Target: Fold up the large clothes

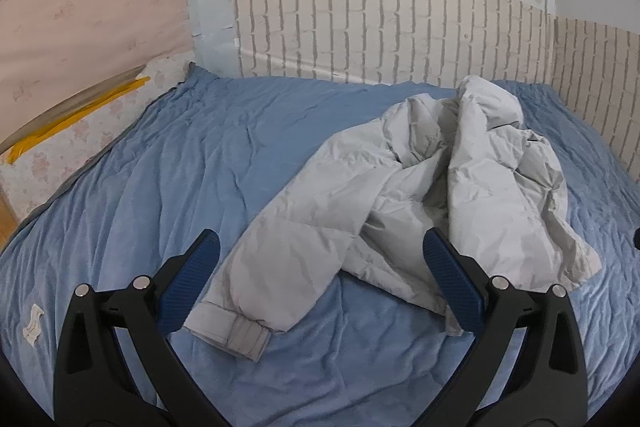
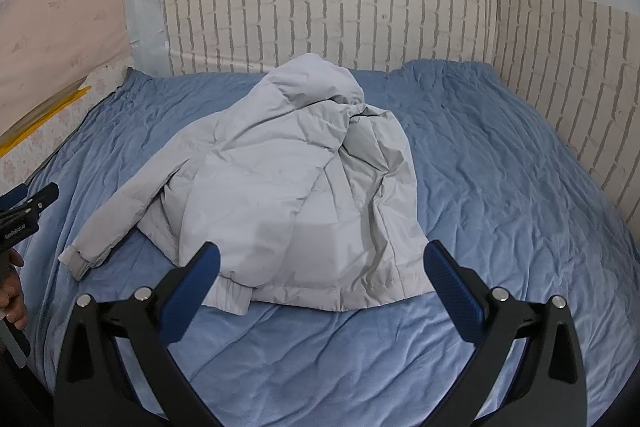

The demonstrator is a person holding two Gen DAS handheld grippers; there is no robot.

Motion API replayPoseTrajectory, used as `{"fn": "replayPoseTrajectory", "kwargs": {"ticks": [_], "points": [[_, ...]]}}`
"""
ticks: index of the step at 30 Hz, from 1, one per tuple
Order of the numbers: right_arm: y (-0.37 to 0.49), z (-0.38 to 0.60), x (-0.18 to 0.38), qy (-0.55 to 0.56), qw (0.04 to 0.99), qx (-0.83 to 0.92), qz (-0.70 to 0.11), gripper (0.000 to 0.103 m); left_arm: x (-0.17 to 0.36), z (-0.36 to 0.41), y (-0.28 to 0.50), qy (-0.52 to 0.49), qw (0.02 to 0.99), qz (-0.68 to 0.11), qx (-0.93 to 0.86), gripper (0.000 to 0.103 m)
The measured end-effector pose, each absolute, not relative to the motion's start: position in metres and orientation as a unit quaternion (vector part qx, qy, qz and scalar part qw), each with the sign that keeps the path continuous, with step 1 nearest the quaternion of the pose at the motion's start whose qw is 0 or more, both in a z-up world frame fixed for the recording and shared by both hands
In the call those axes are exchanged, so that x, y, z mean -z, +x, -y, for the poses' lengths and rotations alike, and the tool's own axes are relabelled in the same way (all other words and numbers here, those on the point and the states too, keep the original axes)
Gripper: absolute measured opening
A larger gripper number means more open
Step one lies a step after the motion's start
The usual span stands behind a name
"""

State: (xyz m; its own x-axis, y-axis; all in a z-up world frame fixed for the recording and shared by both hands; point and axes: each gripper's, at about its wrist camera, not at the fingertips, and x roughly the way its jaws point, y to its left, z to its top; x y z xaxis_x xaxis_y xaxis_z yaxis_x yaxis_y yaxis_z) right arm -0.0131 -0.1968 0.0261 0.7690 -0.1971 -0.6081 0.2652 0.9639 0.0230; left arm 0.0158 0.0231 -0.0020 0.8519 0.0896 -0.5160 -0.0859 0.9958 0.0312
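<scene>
A light grey hooded puffer jacket (image 1: 432, 179) lies crumpled on a blue bedspread (image 1: 180, 179). One sleeve stretches toward me, its cuff (image 1: 228, 327) near my left gripper (image 1: 320, 247), which is open and empty above the sleeve. In the right wrist view the jacket (image 2: 288, 187) lies with its hood at the far end and its hem (image 2: 320, 297) nearest. My right gripper (image 2: 322, 255) is open and empty just above the hem. The left gripper's tip (image 2: 38, 201) shows at the left edge, near the sleeve cuff (image 2: 76, 259).
The bed (image 2: 500, 167) sits against a brick-pattern wall (image 2: 340, 15) at the back and right. A floral cloth with yellow tape (image 1: 80, 119) lies beyond the bed's left edge. A small white scrap (image 1: 33, 321) rests on the bedspread at the near left.
</scene>
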Motion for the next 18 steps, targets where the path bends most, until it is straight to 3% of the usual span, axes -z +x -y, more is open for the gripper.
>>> {"fn": "replayPoseTrajectory", "kwargs": {"ticks": [10, 18], "points": [[-0.009, 0.206, -0.019, 0.060, 0.936, 0.141, -0.316, 0.101, 0.015, -0.030, 0.027, 0.003, 0.957, -0.285, -0.056, 0.100], [-0.008, 0.206, -0.014, 0.067, 0.936, 0.148, -0.312, 0.101, 0.030, -0.017, 0.028, 0.063, 0.956, -0.281, -0.053, 0.100]]}}
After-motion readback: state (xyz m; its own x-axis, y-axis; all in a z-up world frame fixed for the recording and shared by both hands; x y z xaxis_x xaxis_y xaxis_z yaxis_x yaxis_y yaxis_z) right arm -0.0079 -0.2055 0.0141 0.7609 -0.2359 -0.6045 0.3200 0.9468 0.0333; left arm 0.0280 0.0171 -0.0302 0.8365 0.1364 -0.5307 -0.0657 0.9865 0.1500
